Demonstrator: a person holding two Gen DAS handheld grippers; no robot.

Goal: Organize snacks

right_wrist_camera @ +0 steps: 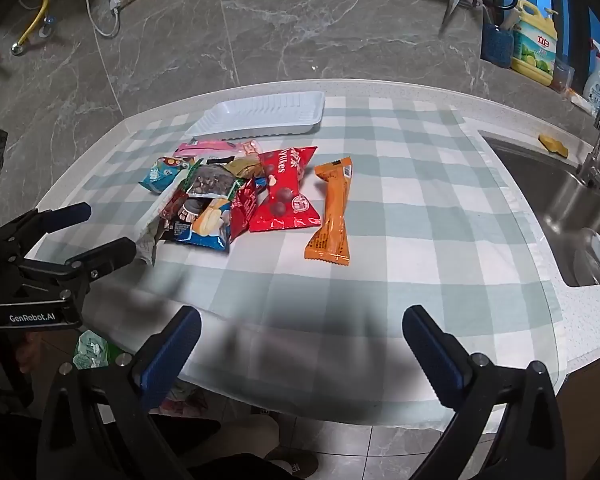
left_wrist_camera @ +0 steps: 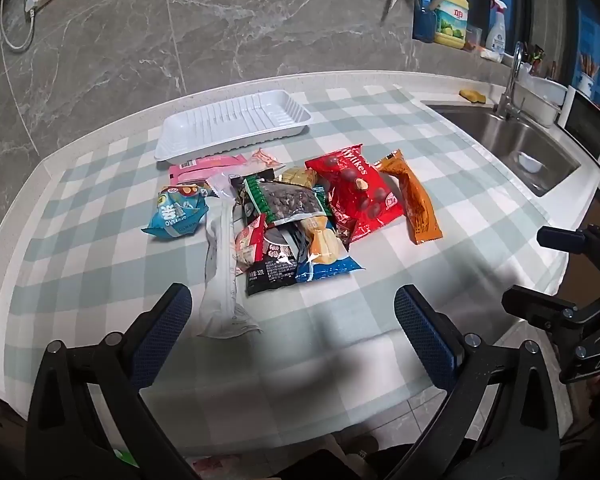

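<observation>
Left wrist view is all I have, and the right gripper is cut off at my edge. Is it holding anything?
Observer: No. The right gripper is open and empty, over the near edge of the cloth.
Operator: What lies straight ahead of it?
Observer: The orange bar, its near end pointing toward the gripper, with bare cloth between them.
Operator: Anything on the wall beyond my left edge?
Observer: A yellow hose, left of the socket.

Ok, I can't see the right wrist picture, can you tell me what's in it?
A pile of colourful snack packets lies on a green-and-white checked tablecloth, with an empty white plastic tray behind it. The open right gripper hovers near the table's front edge, holding nothing.
</observation>
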